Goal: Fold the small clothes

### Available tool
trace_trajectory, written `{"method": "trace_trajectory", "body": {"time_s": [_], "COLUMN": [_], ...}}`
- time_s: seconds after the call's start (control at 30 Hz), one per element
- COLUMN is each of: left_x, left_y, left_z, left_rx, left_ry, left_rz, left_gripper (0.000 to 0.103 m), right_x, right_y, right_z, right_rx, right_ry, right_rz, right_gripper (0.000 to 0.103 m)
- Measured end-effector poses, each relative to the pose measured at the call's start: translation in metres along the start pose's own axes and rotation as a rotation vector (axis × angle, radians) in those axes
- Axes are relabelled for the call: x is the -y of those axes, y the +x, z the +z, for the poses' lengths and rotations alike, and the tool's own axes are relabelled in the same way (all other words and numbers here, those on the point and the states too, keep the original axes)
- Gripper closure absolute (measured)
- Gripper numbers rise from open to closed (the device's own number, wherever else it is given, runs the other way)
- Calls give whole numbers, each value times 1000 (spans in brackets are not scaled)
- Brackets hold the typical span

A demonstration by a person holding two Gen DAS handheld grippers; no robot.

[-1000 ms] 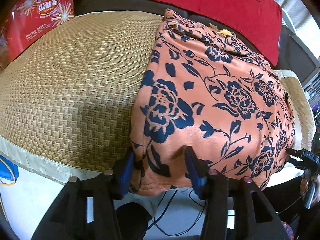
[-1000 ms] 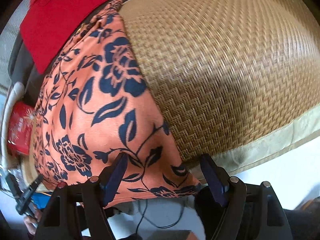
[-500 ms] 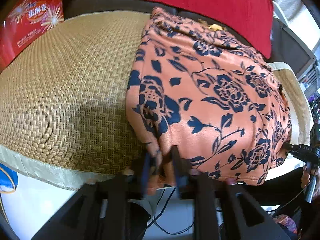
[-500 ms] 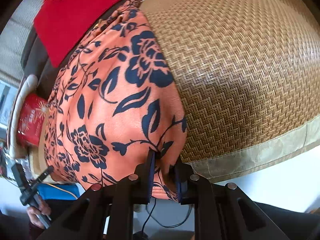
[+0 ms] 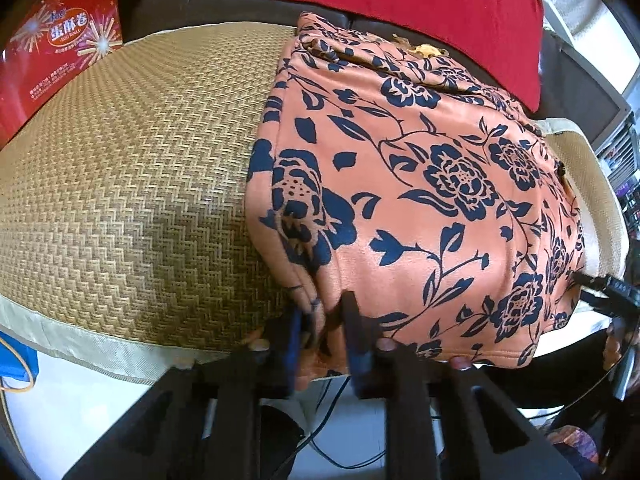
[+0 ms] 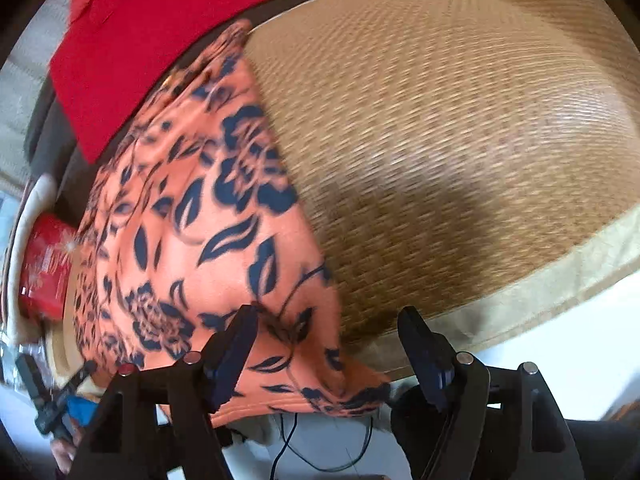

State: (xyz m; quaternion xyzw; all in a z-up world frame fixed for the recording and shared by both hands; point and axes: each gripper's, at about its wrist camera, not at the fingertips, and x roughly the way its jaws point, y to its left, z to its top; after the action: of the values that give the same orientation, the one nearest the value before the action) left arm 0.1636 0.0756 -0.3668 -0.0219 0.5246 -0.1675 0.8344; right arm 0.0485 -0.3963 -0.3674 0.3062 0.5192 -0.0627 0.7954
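An orange garment with dark blue flowers lies on a woven straw mat; its near hem hangs over the mat's front edge. My left gripper is shut on the garment's near left hem corner. In the right wrist view the garment lies left of the bare mat. My right gripper is open, its fingers on either side of the garment's near right hem corner without pinching it. The right view is motion-blurred.
A red cushion lies against the dark sofa back behind the garment. A red snack box stands at the mat's far left. Cables hang over the white floor below the mat's front edge.
The left gripper closed on the hem half a second ago and stays shut. The right gripper, shut on the hem half a second ago, has opened and let go.
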Motion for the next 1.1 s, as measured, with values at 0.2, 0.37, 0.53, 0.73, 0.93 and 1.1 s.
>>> {"method": "trace_trajectory", "body": {"time_s": [0.2,0.37,0.53,0.73,0.93,1.1], "left_x": [10,19,20,10,1,-3], "left_y": [3,-1,-34,-73,-99,-89], "left_z": [3,4,13,43,93,156], "left_rx": [-6,15,120,216,275,298], "left_ry": [22,61,66,4,-36,-73], "left_rz": [-26,-30,-121,-238,-290,-274], "left_gripper": [66,92,93,93,93,93], "right_x": [-30,-47,-63,-85,-110,-112], "right_y": [18,5,-34,-75,-86,-79], "right_z": [-9,-10,1,24,70,133], "right_rx": [-71,-66,-27,57,153,223], "right_ry": [-140,-171,-188,-142,-90,-6], "right_rz": [-26,34,203,384,430,447], "right_gripper": [80,93,94,94,94,94]}}
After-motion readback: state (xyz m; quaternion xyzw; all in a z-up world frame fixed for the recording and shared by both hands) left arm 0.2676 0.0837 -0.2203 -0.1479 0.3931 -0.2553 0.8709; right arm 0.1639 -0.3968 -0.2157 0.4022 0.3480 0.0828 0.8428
